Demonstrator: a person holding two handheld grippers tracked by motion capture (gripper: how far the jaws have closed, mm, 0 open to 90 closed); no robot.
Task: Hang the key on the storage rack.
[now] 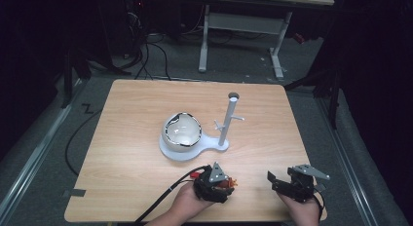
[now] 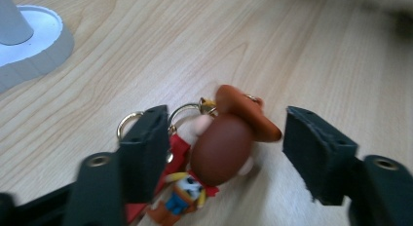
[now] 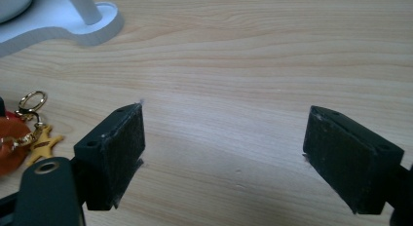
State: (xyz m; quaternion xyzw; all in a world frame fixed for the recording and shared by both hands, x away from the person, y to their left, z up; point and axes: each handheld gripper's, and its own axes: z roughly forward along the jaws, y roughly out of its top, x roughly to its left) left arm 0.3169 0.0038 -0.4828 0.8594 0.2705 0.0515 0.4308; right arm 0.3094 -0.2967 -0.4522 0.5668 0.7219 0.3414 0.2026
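Low in the high view, a little right of centre, the left gripper point(image 1: 229, 183) sits near the front edge of the wooden table point(image 1: 136, 177), held in a hand that comes in from the bottom edge. Its jaws stand wide apart, and the keychain figure point(image 2: 219, 148) lies on the wood in the gap between them, not pinched: in the left gripper view, the right-hand pad is clear of it, while the left-hand pad stands just over its gold rings point(image 2: 182, 111) and red strap (whether it brushes them I can't tell). The figure is a small cowboy doll with a brown hat, lying at the lower centre of that view.

The right gripper point(image 1: 272, 179) is at the lower right of the high view, close to the table's front edge. Its jaws are also spread wide, with only bare wood between them. In the right gripper view the keychain's gold ring and a yellow charm point(image 3: 44, 143) peek in at the left edge.

Beyond both, in the middle of the high view, stands a white stand point(image 1: 214, 143) with an upright post point(image 1: 229, 116) and a round bowl point(image 1: 181, 130) on its base, well apart from the keychain.
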